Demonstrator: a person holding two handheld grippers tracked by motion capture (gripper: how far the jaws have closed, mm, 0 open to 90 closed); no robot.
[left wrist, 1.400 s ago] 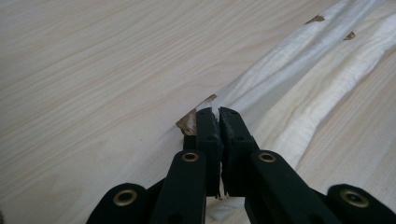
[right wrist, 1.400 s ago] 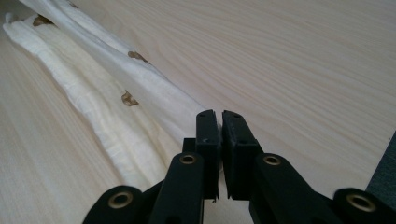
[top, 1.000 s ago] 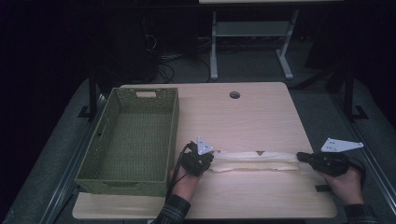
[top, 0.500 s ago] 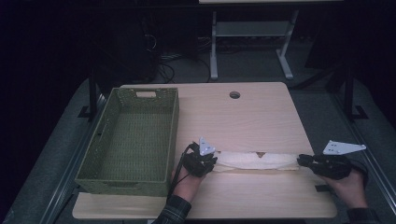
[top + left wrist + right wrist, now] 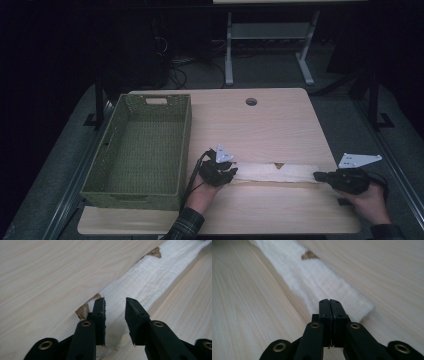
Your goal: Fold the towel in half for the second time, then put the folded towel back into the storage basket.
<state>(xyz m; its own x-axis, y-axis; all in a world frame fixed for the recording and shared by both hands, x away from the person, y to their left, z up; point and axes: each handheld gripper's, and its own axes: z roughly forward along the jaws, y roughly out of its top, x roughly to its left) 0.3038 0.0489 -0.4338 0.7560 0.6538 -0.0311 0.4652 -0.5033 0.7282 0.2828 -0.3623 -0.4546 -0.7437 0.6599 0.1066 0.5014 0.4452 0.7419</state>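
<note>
A long white folded towel (image 5: 277,172) with small brown patches lies flat across the near part of the table (image 5: 260,125). My left gripper (image 5: 231,172) is at its left end. In the left gripper view its jaws (image 5: 115,301) have just been opening and stand apart over the towel (image 5: 150,280), with the cloth below the gap and the pads not pressing it. My right gripper (image 5: 317,176) is at the towel's right end. In the right gripper view its jaws (image 5: 329,301) have just been closing and meet pad to pad with no cloth between them. The towel (image 5: 317,277) stretches away ahead of them.
A green woven basket (image 5: 185,145), empty, stands at the left of the table, close to my left hand. A round cable hole (image 5: 251,101) sits near the far edge. Beyond the table are a dark floor and a desk frame (image 5: 270,35).
The towel, stretched between both grippers earlier, now rests loose and flat on the table. Both hands have stayed nearly in place.
</note>
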